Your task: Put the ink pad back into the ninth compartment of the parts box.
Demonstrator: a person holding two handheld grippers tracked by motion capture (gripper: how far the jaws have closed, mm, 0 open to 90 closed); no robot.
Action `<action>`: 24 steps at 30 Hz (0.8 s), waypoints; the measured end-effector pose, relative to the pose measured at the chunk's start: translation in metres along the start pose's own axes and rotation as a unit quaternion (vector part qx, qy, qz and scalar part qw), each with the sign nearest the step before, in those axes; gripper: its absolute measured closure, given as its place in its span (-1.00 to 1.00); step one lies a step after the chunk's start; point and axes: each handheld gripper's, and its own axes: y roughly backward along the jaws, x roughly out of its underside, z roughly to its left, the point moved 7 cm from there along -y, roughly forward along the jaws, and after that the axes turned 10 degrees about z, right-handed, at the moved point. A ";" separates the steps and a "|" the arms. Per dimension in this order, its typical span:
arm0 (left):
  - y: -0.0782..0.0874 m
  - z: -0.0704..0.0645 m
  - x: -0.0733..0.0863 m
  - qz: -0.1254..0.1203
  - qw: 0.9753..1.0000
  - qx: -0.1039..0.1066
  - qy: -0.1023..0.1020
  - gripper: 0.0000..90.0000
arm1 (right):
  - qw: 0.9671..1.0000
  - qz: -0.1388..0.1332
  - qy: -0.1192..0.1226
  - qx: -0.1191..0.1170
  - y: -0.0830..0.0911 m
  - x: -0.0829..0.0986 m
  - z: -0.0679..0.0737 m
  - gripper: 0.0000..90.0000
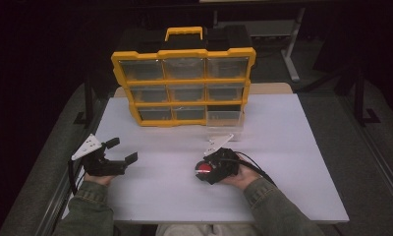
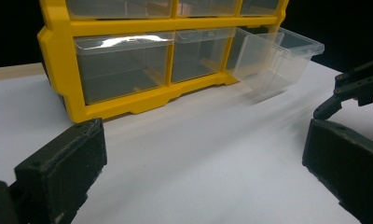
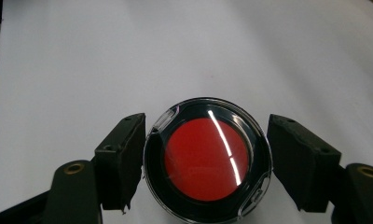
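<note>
The round black case with a red centre (image 3: 208, 159) lies flat on the white table (image 1: 293, 162), directly between the jaws of the right gripper (image 1: 208, 172). The jaws straddle it at its 9 and 3 o'clock; the left one touches or nearly touches the rim, the right one stands just clear, so the grip looks released, not yet clenched. Being round, the case offers no long axis to favour. The pulled-out clear drawer (image 1: 225, 119) of the yellow organiser (image 1: 183, 81) sits toward 12 o'clock from this hand, probably its destination. The left gripper (image 1: 120, 150), spread wide and empty, rests well apart at 9 o'clock.
</note>
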 end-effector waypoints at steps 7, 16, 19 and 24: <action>0.000 0.000 0.000 -0.001 1.000 0.000 0.002 -1.00 | 1.000 -0.003 0.003 -0.003 0.009 -0.007 -0.001 -0.36; 0.000 0.000 0.000 -0.003 1.000 0.000 0.004 -1.00 | 1.000 -0.006 0.013 0.004 0.024 -0.020 -0.004 -0.36; 0.000 0.000 0.000 -0.002 1.000 0.000 0.003 -1.00 | 1.000 -0.007 0.012 0.004 0.026 -0.022 -0.005 -0.36; 0.000 0.000 0.000 -0.002 1.000 0.000 0.003 -1.00 | 1.000 -0.013 0.013 0.006 0.034 -0.027 -0.007 -0.36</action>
